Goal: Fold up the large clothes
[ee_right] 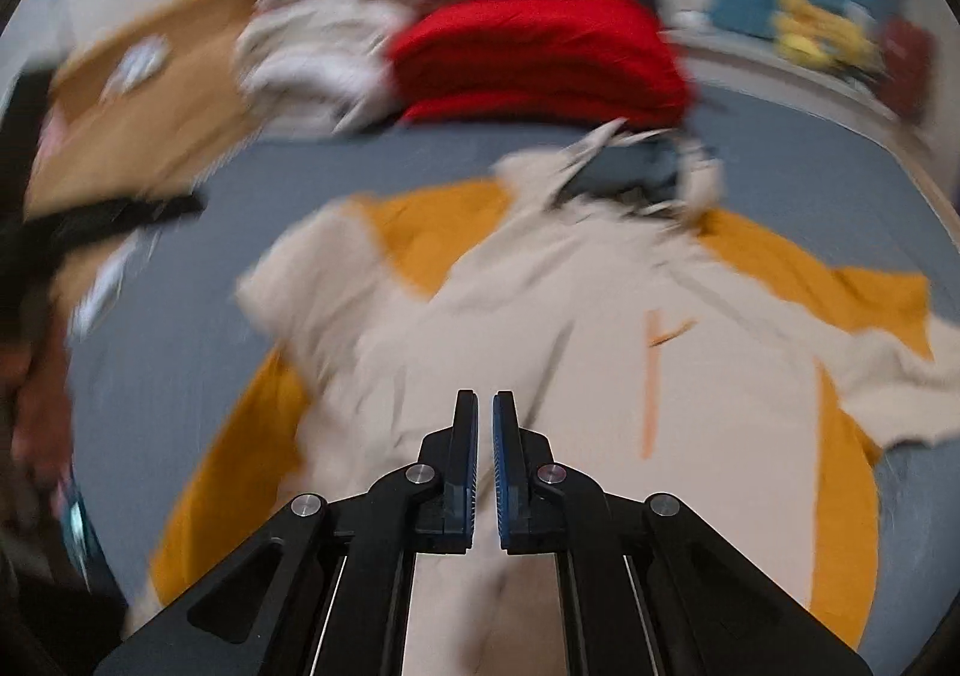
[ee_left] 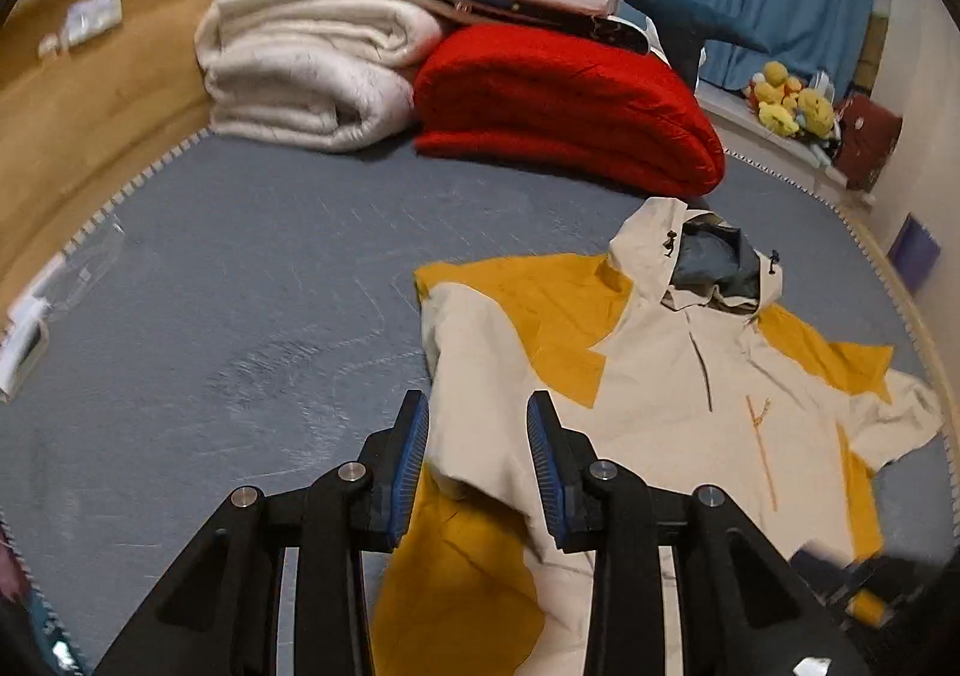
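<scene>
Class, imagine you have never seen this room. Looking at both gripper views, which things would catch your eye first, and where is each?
The cream and mustard hooded jacket lies spread front-up on the grey bed, filling the middle of both views. Behind it, a bright red folded blanket sits beside a stack of cream bedding. The left gripper hangs with its jaws open over one sleeve, while the right gripper has its jaws nearly together above the jacket's body.
</scene>
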Demonstrator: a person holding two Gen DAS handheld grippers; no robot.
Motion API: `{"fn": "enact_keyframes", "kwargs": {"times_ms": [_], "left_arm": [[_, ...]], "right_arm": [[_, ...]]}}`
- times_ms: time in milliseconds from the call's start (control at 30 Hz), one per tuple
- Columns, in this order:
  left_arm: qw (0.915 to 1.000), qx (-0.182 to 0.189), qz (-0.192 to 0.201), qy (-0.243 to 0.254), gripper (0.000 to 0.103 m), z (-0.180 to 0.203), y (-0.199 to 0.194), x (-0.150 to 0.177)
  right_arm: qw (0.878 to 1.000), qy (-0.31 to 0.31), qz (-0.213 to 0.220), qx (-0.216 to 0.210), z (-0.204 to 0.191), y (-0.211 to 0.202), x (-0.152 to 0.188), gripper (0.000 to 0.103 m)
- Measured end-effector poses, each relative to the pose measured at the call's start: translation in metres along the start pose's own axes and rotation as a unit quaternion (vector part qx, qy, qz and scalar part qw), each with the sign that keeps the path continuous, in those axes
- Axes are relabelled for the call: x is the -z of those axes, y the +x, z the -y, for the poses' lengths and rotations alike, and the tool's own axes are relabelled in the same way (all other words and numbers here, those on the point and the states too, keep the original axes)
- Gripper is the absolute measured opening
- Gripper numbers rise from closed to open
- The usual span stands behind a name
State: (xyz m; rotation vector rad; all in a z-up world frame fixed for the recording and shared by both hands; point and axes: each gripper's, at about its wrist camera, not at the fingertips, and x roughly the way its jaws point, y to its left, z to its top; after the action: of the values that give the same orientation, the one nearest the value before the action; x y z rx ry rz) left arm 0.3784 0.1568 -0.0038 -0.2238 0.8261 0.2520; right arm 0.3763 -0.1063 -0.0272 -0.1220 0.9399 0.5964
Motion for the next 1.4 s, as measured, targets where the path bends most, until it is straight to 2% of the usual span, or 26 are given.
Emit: {"fn": "enact_keyframes", "kwargs": {"times_ms": [133,167,267,367,467,600,633,933,1133,1233,1333,1400], "left_arm": [[0.9993,-0.023,0.024,0.013,0.031,-0.003,0.011,-0.004],[0.9994,-0.027,0.018,0.013,0.031,-0.006,0.018,-0.005],[0.9999,-0.012,-0.008,-0.002,0.031,-0.017,0.035,-0.010],[0.9998,-0.017,-0.012,-0.008,0.031,-0.027,0.038,-0.011],[0.9997,-0.004,-0.016,-0.019,0.031,-0.034,0.040,-0.014],[0.9996,0.002,-0.024,-0.016,0.031,-0.036,0.046,-0.014],[0.9995,0.004,-0.026,-0.017,0.031,-0.036,0.047,-0.014],[0.9991,0.015,-0.030,-0.025,0.031,-0.038,0.051,-0.017],[0.9991,0.016,-0.029,-0.026,0.031,-0.039,0.050,-0.017],[0.9990,0.017,-0.029,-0.028,0.031,-0.039,0.049,-0.017],[0.9990,0.018,-0.030,-0.030,0.031,-0.038,0.050,-0.017],[0.9989,0.019,-0.030,-0.030,0.031,-0.038,0.050,-0.017]], "right_arm": [[0.997,-0.039,-0.065,-0.002,-0.016,0.042,0.021,0.008],[0.996,-0.045,-0.074,0.006,-0.016,0.050,0.024,0.008],[0.995,-0.055,-0.087,0.012,-0.016,0.066,0.029,0.009],[0.993,-0.081,-0.088,0.022,-0.021,0.078,0.027,0.010],[0.990,-0.102,-0.094,0.014,-0.028,0.087,0.025,0.013],[0.986,-0.130,-0.106,0.011,-0.038,0.098,0.029,0.041],[0.985,-0.135,-0.106,0.013,-0.040,0.099,0.031,0.043],[0.976,-0.182,-0.089,0.079,-0.047,0.105,0.032,0.044],[0.976,-0.176,-0.059,0.113,-0.037,0.095,0.021,0.044],[0.977,-0.171,-0.061,0.113,-0.029,0.094,0.018,0.044],[0.971,-0.200,-0.082,0.105,-0.030,0.103,0.024,0.044],[0.971,-0.205,-0.084,0.094,-0.030,0.103,0.025,0.044]]}}
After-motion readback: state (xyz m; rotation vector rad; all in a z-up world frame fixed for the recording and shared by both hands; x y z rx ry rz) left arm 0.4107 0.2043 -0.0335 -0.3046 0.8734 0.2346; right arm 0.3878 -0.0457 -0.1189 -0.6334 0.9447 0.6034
